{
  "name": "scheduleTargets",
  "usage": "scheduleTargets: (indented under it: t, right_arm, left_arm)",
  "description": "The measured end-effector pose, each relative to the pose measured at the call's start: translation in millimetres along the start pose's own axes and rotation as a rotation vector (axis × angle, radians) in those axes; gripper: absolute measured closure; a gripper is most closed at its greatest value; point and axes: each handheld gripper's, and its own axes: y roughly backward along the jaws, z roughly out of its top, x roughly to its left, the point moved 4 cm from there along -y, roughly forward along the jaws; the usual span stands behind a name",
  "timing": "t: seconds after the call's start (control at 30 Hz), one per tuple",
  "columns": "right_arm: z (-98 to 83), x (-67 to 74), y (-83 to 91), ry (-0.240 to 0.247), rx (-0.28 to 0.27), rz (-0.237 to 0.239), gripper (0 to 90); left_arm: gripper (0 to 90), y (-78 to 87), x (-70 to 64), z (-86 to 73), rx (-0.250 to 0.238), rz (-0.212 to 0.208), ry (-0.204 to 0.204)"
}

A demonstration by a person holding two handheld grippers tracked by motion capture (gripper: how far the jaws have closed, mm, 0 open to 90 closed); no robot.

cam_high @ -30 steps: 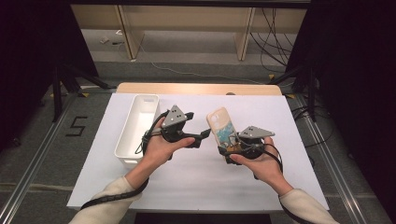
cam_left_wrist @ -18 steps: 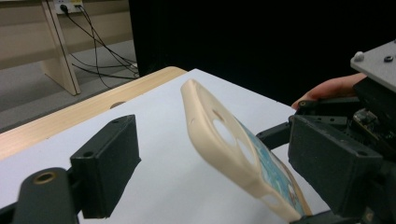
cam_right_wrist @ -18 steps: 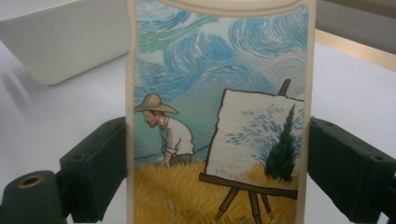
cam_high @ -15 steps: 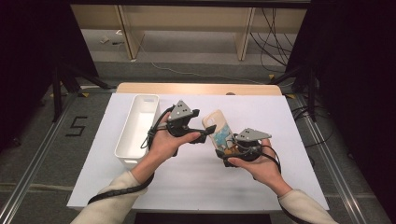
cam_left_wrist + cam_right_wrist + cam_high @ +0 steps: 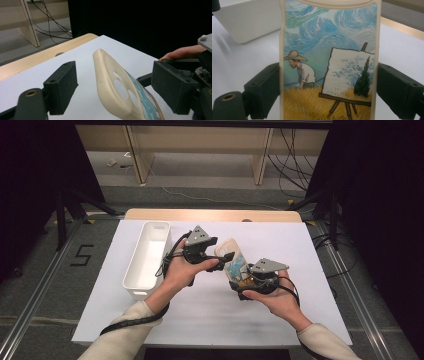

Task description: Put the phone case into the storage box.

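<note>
A cream phone case (image 5: 231, 256) printed with a painter at an easel (image 5: 329, 62) is held above the table, tilted. My right gripper (image 5: 240, 279) is shut on its lower sides, with the pads (image 5: 265, 87) pressed against both edges. My left gripper (image 5: 222, 260) comes in from the left and straddles the case's upper end (image 5: 117, 87) near the camera holes. Its jaws have just been closing with the case between them. Gaps still show on both sides, so it is open.
A long white bin (image 5: 147, 257) stands empty on the left of the white table sheet (image 5: 300, 245), close behind my left hand. The table's wooden edge (image 5: 215, 215) runs along the back. Cables lie on the floor beyond it.
My left gripper has shifted slightly right, so its jaws now sit around the case's upper end, and they have narrowed a little. The right gripper has kept its grip in place.
</note>
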Motion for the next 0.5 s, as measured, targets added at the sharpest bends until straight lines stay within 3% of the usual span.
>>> scheduleTargets:
  t: [0.5]
  right_arm:
    - [0.1,3.4,-0.8,0.024,-0.001,-0.003,12.0]
  left_arm:
    - [30.2,-10.1,2.3,-2.2,0.01,0.01,0.035]
